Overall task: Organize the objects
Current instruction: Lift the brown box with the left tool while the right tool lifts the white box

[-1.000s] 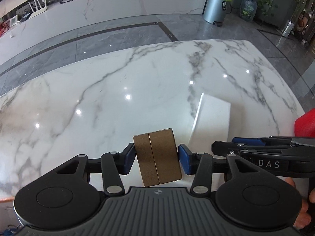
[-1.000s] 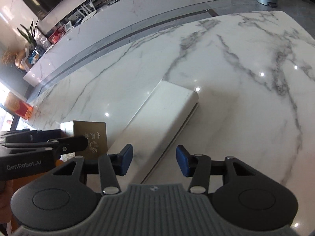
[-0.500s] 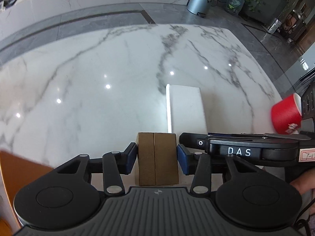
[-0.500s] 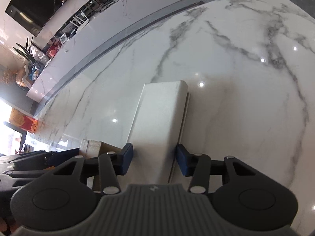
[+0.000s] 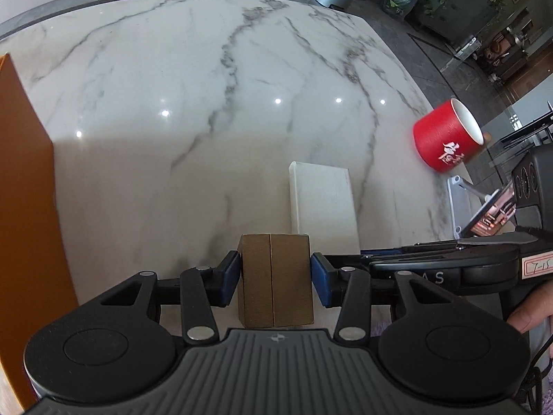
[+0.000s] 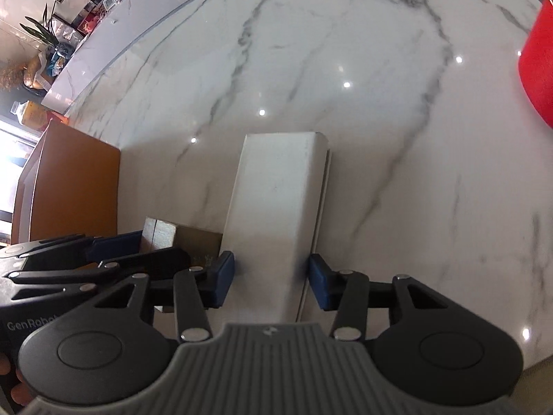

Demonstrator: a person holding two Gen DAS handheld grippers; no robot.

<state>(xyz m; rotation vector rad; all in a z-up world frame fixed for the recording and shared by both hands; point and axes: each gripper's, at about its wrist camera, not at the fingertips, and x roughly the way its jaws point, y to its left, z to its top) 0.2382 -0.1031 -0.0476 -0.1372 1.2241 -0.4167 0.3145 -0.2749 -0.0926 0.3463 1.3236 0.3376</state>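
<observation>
A brown box (image 5: 276, 283) with a seam down its middle sits upright between the blue pads of my left gripper (image 5: 275, 276), which is shut on it. Just to its right is a long white box (image 5: 321, 204). In the right wrist view that white box (image 6: 276, 200) runs straight out between the pads of my right gripper (image 6: 271, 276), and both pads lie against its sides. The two grippers are side by side over the marble table (image 5: 172, 69). The left gripper (image 6: 103, 256) and the brown box (image 6: 179, 238) show at the left of the right wrist view.
A tall orange box (image 5: 24, 190) stands at the left edge, also in the right wrist view (image 6: 76, 180). A red cup (image 5: 446, 138) sits near the table's right rim. A phone on a stand (image 5: 490, 211) is right of it. A hand (image 5: 532, 311) holds the right gripper.
Both grippers swept across the table with their boxes. The orange box came into view on the left, the red cup on the right. The white box, askew before, now lies straight between the right pads.
</observation>
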